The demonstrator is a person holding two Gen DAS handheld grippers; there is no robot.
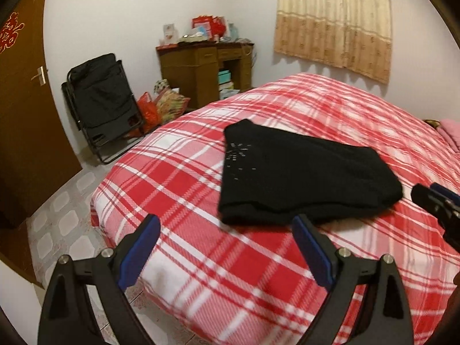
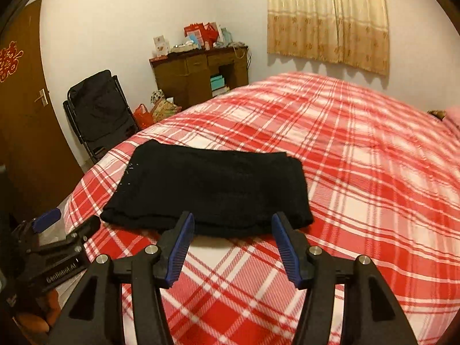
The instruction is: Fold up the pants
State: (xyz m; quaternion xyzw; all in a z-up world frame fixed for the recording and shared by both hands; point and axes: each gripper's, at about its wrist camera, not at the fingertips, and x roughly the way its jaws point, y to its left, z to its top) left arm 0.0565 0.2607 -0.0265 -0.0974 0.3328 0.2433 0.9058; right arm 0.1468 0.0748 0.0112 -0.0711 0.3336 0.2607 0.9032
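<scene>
Black pants [image 2: 207, 189] folded on bed [image 2: 359, 172] | both claws agape, empty | left claw [image 2: 67, 220] label "GenRobot.AI"

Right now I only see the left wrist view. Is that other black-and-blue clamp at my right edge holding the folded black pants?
Observer: No. The right gripper is open with nothing between its pads, and its tips are at the near edge of the folded black pants.
Operator: And what does my own clamp look like from over there?
Observer: The left gripper has white lettering printed along the side of its black body.
</scene>
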